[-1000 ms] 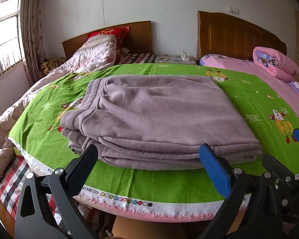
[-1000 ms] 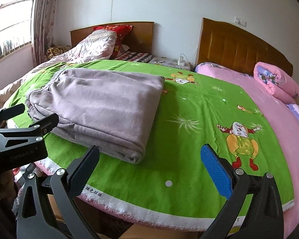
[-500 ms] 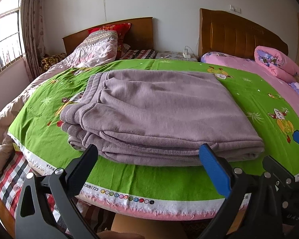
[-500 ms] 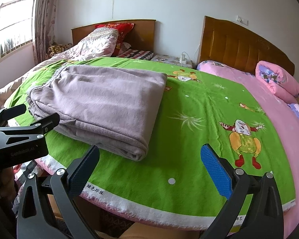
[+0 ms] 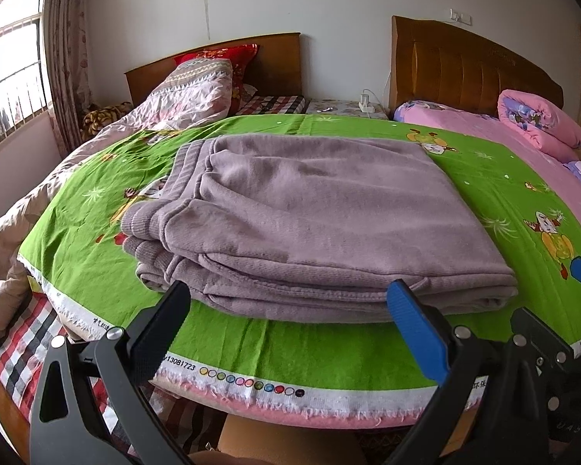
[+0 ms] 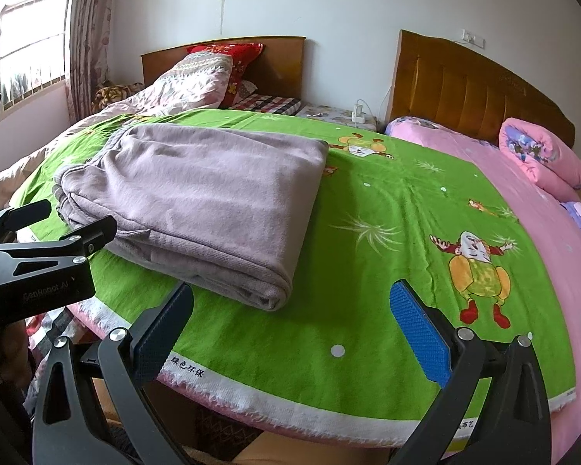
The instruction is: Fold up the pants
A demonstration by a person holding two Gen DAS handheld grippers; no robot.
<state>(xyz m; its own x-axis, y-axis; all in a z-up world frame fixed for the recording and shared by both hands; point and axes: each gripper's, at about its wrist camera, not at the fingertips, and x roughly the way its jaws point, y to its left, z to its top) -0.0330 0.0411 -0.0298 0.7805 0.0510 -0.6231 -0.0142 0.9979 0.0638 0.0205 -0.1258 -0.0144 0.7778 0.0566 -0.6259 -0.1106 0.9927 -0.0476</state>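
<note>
The mauve pants (image 5: 313,228) lie folded into a flat stack on the green cartoon-print sheet (image 5: 298,345), ribbed waistband to the left. My left gripper (image 5: 290,325) is open just in front of the stack's near edge, holding nothing. In the right wrist view the same pants (image 6: 209,197) lie left of centre. My right gripper (image 6: 290,329) is open above the green sheet (image 6: 368,271), to the right of the stack's near corner, and it is empty. The left gripper (image 6: 46,232) shows at that view's left edge.
Two wooden headboards (image 5: 472,62) stand against the far wall. A patterned quilt and red pillow (image 5: 197,85) lie at the back left, a pink rolled quilt (image 5: 538,120) at the back right. A window (image 5: 7,54) is on the left. The bed's near edge (image 5: 290,407) is below my fingers.
Both grippers have drawn back a little and tilted, so the pants sit slightly lower in each view. The pants lie still and both grippers stay open.
</note>
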